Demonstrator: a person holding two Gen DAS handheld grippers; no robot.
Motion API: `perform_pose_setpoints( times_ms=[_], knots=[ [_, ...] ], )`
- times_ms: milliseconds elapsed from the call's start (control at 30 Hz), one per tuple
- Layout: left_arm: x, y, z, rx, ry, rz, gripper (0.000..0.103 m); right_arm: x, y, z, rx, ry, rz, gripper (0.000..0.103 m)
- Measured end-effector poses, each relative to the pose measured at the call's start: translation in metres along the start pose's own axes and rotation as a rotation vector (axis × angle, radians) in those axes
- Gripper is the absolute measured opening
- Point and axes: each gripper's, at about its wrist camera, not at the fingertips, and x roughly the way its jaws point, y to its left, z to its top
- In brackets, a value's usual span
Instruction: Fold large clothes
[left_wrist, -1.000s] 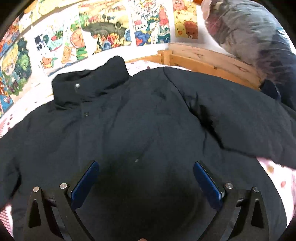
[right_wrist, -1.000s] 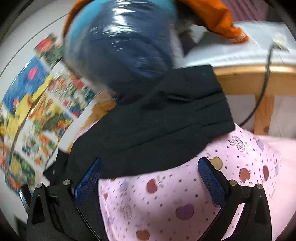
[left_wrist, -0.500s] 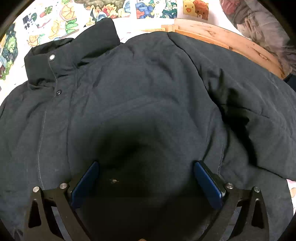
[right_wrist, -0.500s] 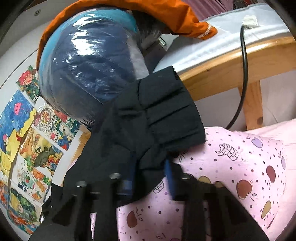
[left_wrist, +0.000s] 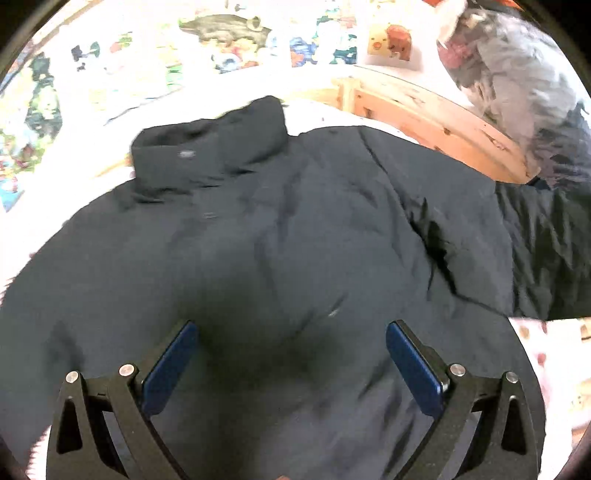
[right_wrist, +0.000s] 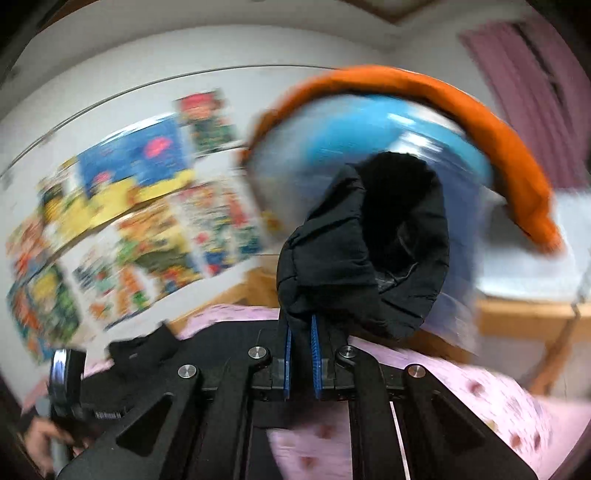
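a dark padded jacket (left_wrist: 295, 236) lies spread front-up on a bed with a pink patterned sheet (right_wrist: 480, 402), collar (left_wrist: 210, 147) toward 11 o'clock in the left wrist view and one sleeve running off toward 3 o'clock. the left tool (left_wrist: 291, 363) hangs over the jacket's lower body with its blue pads (left_wrist: 168, 373) standing wide apart and nothing between them. the right tool (right_wrist: 300, 334) has just been closing and is now pinched nearly shut on the sleeve cuff (right_wrist: 365, 243), which stands up above the pads at 12 o'clock with its opening facing the camera; both views are smeared by motion. the likely step is carrying this sleeve across the jacket's body for the first fold. the grip looks risky: only a thin edge of puffy fabric sits between the pads, so a quick swing could pull the cuff free and drop the sleeve short of the body. the slick padded shell may also drag the whole jacket sideways on the sheet, since the left tool pins nothing down. just behind the cuff, from 11 to 2 o'clock, sit a plastic-wrapped blue bundle (right_wrist: 354, 129) and an orange garment (right_wrist: 491, 140); a wide arc could snag them. the wooden bed frame (left_wrist: 424, 114) lies near the sleeve's shoulder, and fabric could catch on its edge.
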Motion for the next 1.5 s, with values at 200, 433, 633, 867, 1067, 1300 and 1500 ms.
perform_pose_setpoints(
  times_ms=[200,433,633,867,1067,1300,1500],
  knots=[
    [-0.094,0.082,-0.009,-0.164,-0.051,-0.001,0.103,0.021,0.1,0.012,-0.192,0.079,0.194,0.009],
    [-0.09,0.154,-0.052,-0.336,-0.102,-0.125,0.103,0.036,0.19,-0.047,-0.356,0.239,0.359,0.009],
    [-0.025,0.202,-0.075,-0.438,-0.067,-0.277,0.103,0.049,0.242,-0.129,-0.508,0.376,0.439,0.008],
    [0.051,0.238,-0.073,-0.52,-0.109,-0.461,0.102,0.093,0.268,-0.21,-0.582,0.619,0.466,0.009],
    [0.097,0.206,-0.042,-0.408,-0.042,-0.542,0.102,0.093,0.255,-0.222,-0.517,0.716,0.536,0.01],
    [0.135,0.186,-0.032,-0.42,0.055,-0.715,0.101,0.077,0.246,-0.227,-0.461,0.795,0.621,0.044],
    [0.149,0.188,-0.037,-0.416,0.095,-0.753,0.096,0.073,0.245,-0.228,-0.462,0.841,0.657,0.05]
  ],
)
